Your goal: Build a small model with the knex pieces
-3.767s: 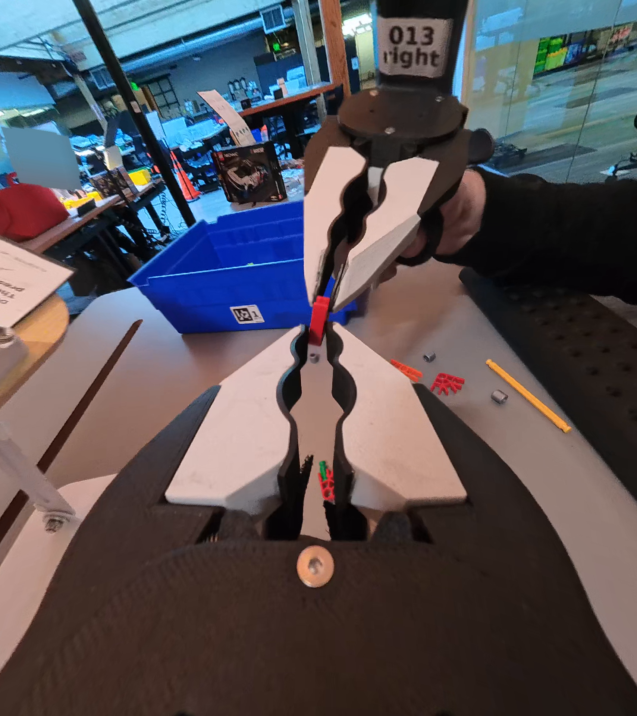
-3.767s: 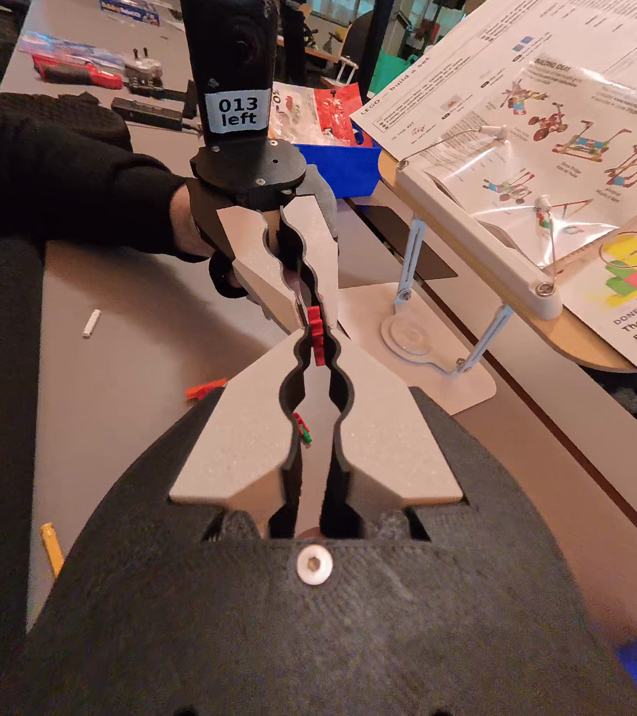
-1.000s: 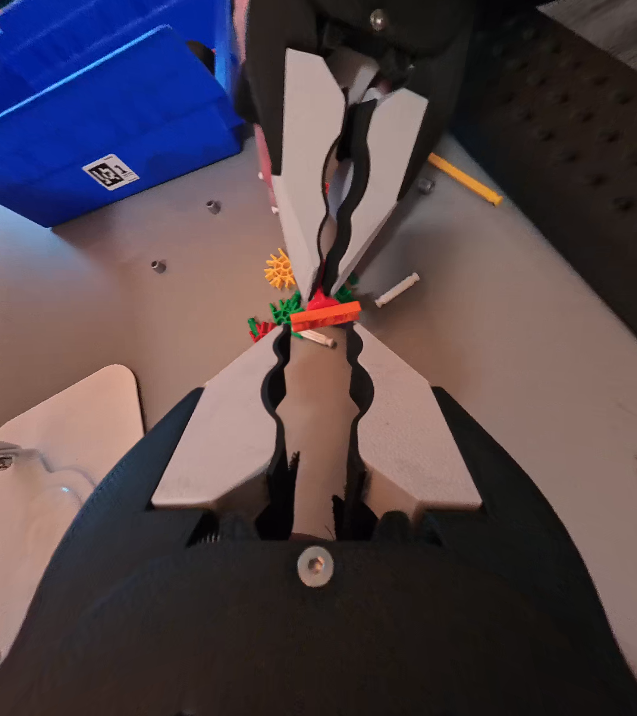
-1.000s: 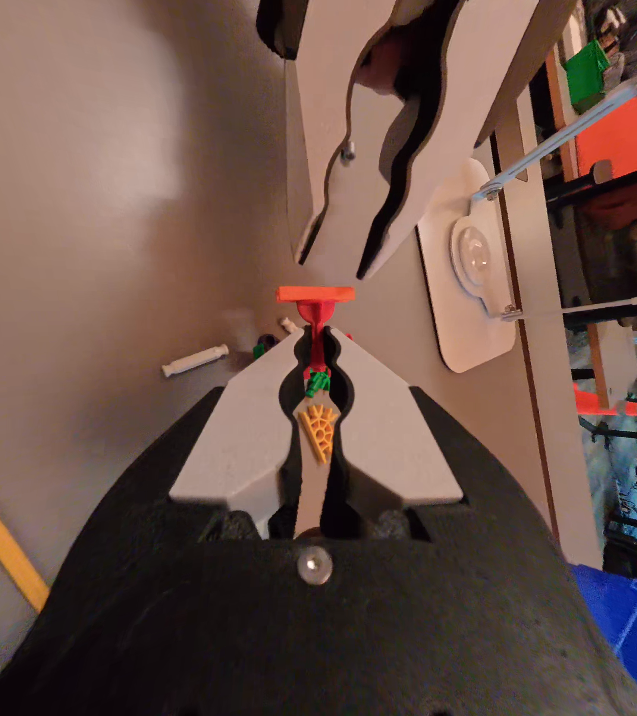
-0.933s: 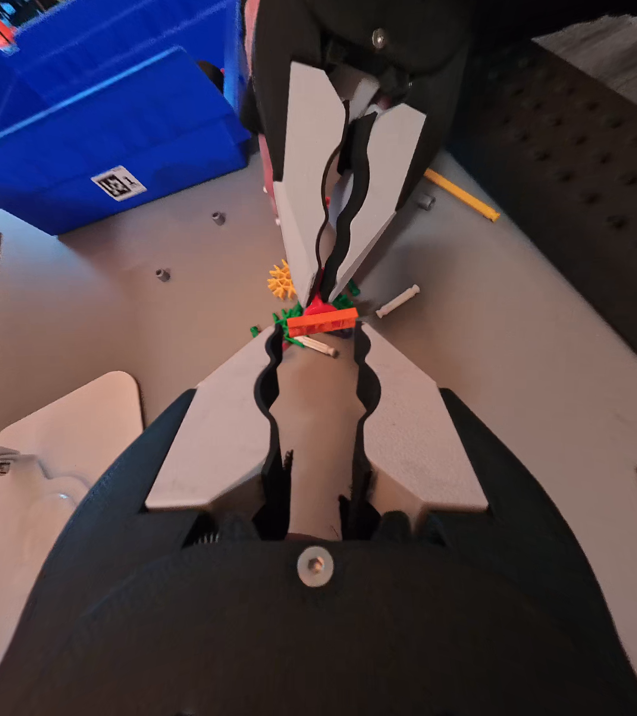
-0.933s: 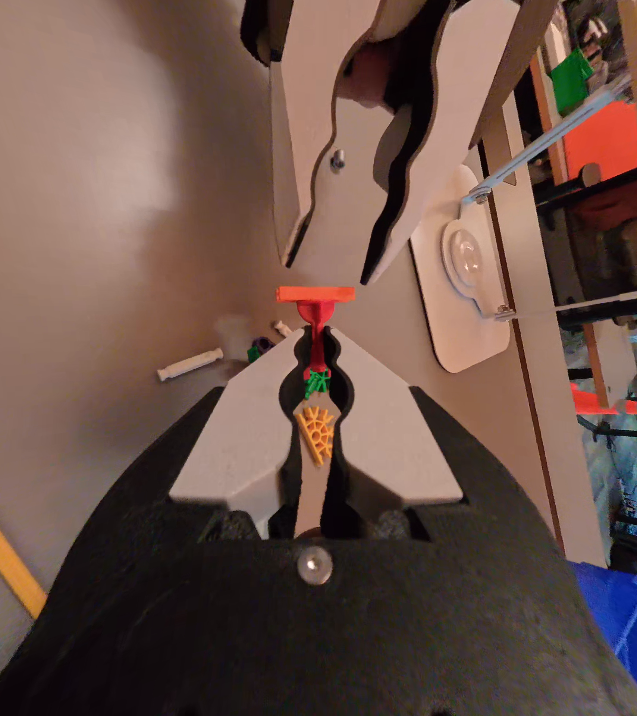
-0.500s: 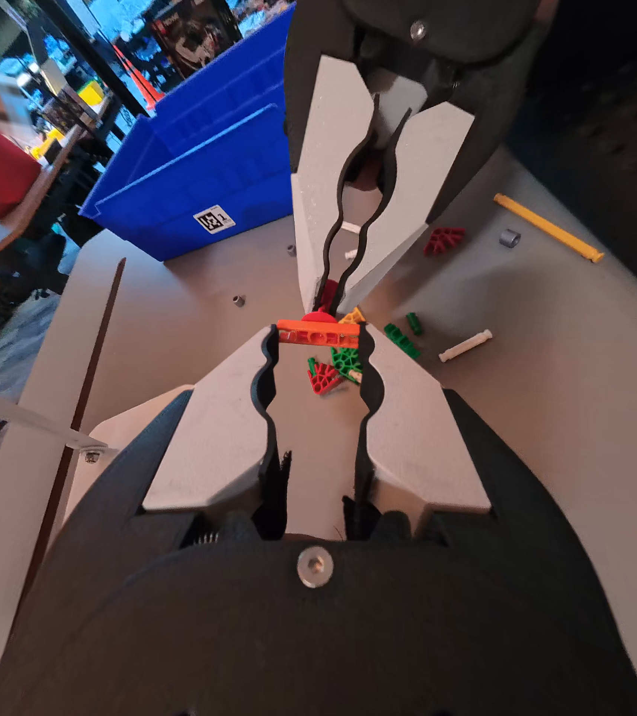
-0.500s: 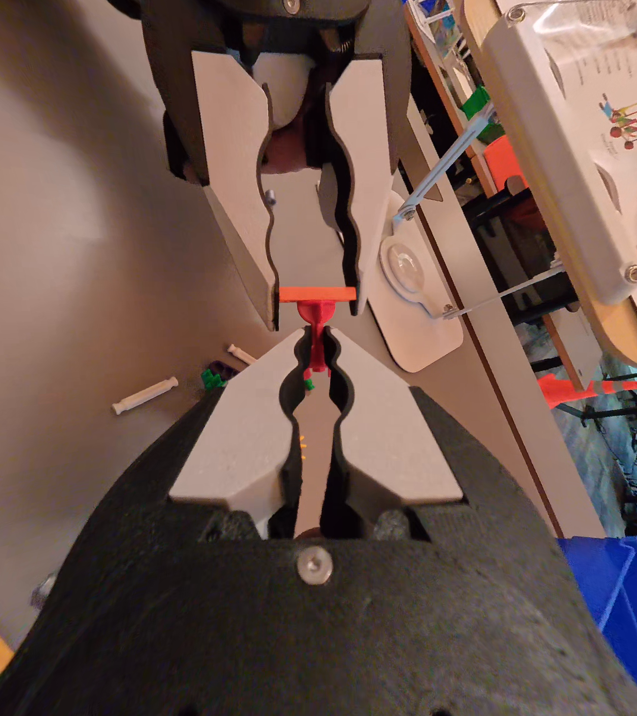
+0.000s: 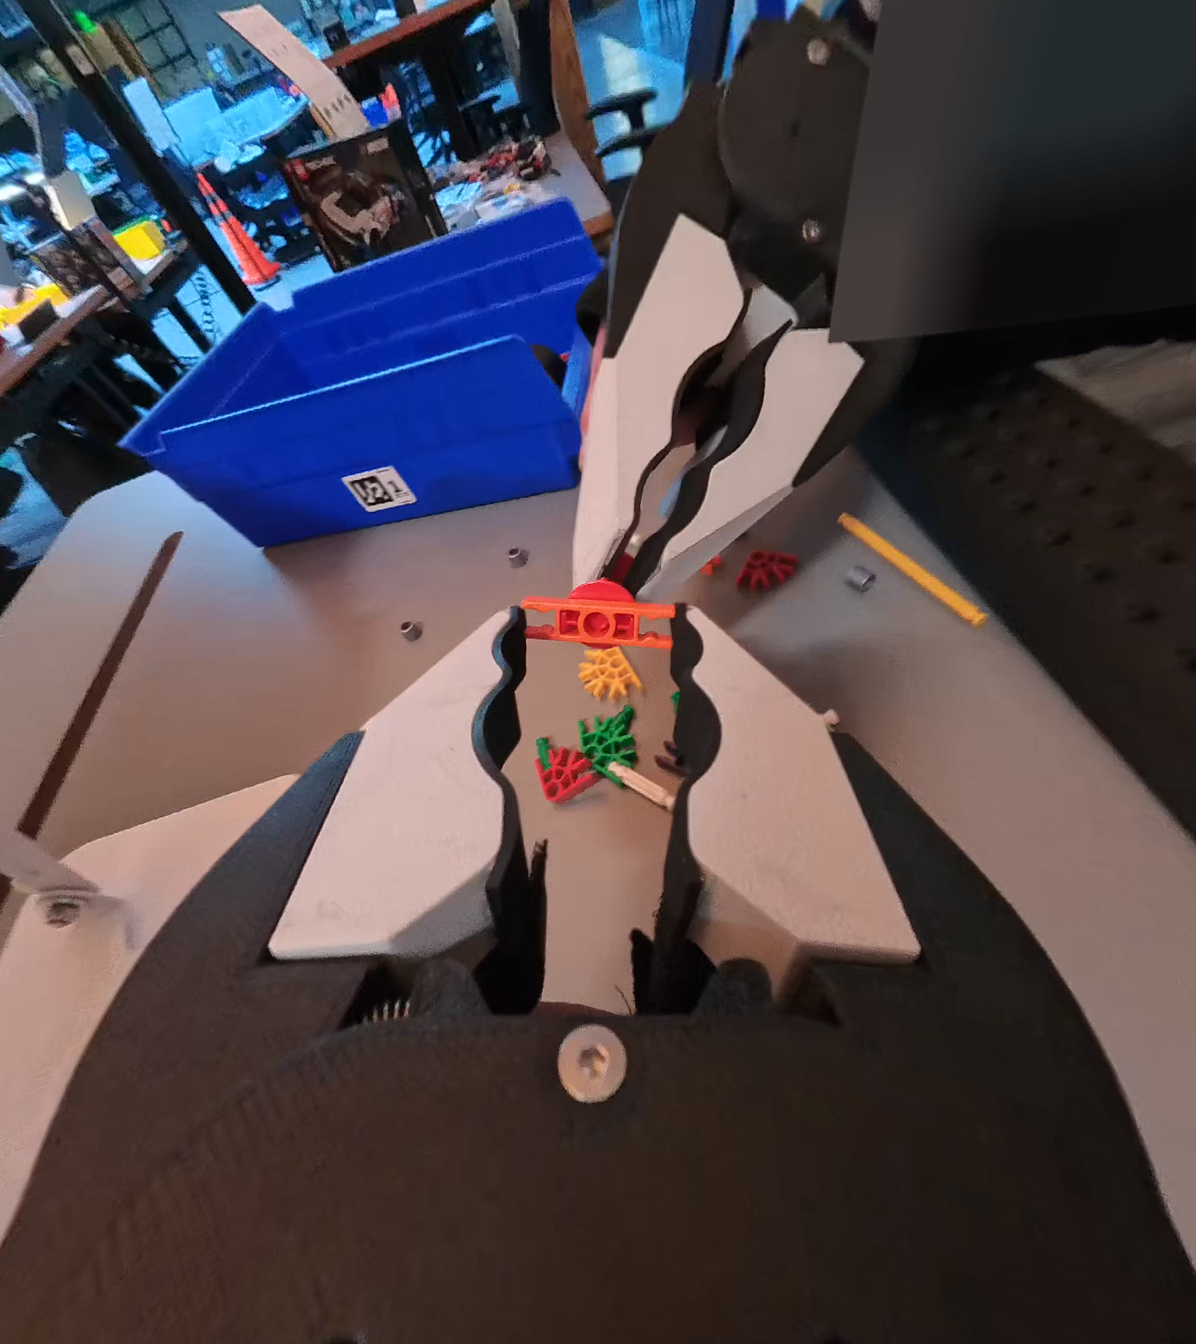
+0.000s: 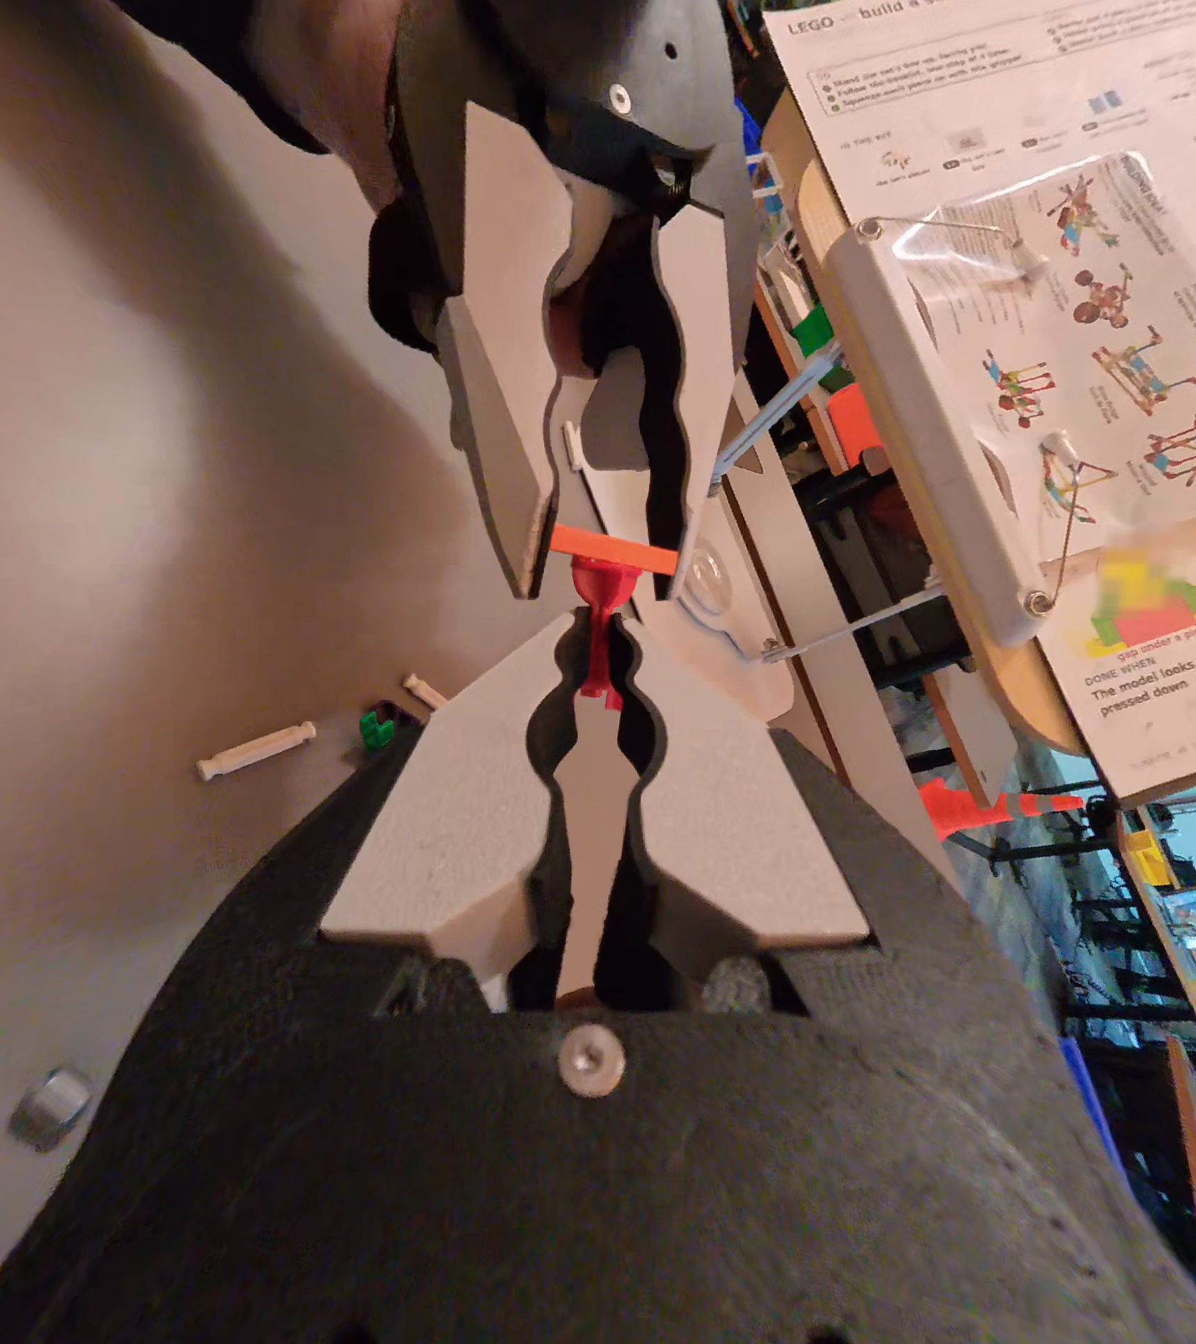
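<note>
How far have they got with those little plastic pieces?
Looks done: an orange bar sits joined on a red piece. In hand: the left gripper clamps the bar's ends; the right gripper pinches the red piece. Left: a yellow connector, green connector and white rod lie loose on the table.

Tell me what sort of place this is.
Likely a workshop or lab with a toy-building bench: small plastic construction pieces lie on the grey table, a blue parts bin stands behind, an illustrated instruction sheet sits on a stand, and cluttered workbenches fill the background.
</note>
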Action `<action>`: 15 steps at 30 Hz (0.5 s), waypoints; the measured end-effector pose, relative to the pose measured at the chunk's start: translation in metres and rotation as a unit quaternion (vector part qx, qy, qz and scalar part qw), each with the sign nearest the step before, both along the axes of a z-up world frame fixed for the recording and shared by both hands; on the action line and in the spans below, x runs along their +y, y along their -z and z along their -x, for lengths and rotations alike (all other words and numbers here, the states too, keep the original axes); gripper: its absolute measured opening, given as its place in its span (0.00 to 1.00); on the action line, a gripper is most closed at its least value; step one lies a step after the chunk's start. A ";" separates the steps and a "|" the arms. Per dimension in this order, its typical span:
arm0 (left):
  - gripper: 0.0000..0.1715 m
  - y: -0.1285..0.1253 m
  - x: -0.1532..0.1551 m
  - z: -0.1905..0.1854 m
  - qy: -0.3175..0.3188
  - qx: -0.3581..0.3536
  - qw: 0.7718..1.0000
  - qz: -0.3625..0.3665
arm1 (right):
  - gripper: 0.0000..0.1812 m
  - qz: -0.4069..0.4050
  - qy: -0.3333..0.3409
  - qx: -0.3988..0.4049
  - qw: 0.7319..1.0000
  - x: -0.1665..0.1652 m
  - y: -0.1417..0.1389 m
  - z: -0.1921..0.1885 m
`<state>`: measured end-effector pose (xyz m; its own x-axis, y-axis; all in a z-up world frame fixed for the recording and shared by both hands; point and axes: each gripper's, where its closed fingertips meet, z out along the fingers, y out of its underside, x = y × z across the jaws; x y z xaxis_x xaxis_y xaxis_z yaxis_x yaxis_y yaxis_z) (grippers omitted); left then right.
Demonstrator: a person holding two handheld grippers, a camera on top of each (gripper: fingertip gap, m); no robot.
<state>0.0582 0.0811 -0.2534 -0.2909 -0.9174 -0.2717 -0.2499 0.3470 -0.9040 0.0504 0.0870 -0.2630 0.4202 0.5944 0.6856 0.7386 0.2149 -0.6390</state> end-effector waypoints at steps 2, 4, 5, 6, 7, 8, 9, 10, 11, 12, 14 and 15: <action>0.22 -0.003 -0.002 0.002 0.015 -0.003 0.998 0.053 | 0.01 -0.008 -0.007 0.000 1.000 -0.002 -0.001 0.002; 0.22 -0.005 -0.003 0.002 0.025 -0.009 0.996 0.080 | 0.01 -0.026 -0.007 -0.016 0.999 -0.002 -0.003 0.003; 0.22 -0.005 -0.003 0.002 0.025 -0.007 0.995 0.097 | 0.01 -0.039 -0.002 -0.031 0.999 -0.001 -0.003 0.003; 0.22 -0.004 -0.003 0.002 0.028 -0.003 0.994 0.109 | 0.01 -0.051 0.000 -0.046 0.998 -0.001 -0.002 0.003; 0.22 -0.004 -0.003 0.003 0.029 -0.003 0.992 0.120 | 0.01 -0.064 0.004 -0.061 0.996 0.000 -0.003 0.003; 0.22 -0.004 -0.002 0.002 0.026 0.000 0.990 0.137 | 0.01 -0.080 0.010 -0.085 0.993 0.000 -0.002 0.002; 0.22 -0.003 -0.001 0.000 0.022 0.007 0.988 0.153 | 0.00 -0.092 0.017 -0.105 0.990 0.001 0.000 0.001; 0.22 -0.003 -0.001 0.000 0.023 0.008 0.986 0.167 | 0.00 -0.093 0.018 -0.105 0.990 0.001 0.000 0.001; 0.22 -0.004 -0.002 0.000 0.026 0.007 0.984 0.178 | 0.00 -0.093 0.014 -0.097 0.991 0.000 -0.002 0.001; 0.22 -0.006 -0.003 0.000 0.029 0.006 0.980 0.196 | 0.00 -0.098 0.012 -0.098 0.990 -0.001 -0.004 0.001; 0.22 -0.009 -0.005 0.001 0.038 0.005 0.977 0.211 | 0.00 -0.098 0.009 -0.092 0.991 -0.003 -0.006 0.002; 0.22 -0.008 -0.005 0.002 0.043 0.004 0.976 0.214 | 0.00 -0.094 0.005 -0.088 0.992 -0.004 -0.006 0.003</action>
<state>0.0566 0.0762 -0.2453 -0.3717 -0.9186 0.1344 -0.2442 -0.0430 -0.9688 0.0474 0.0831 -0.2571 0.2902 0.4452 0.8471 0.8378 0.3096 -0.4497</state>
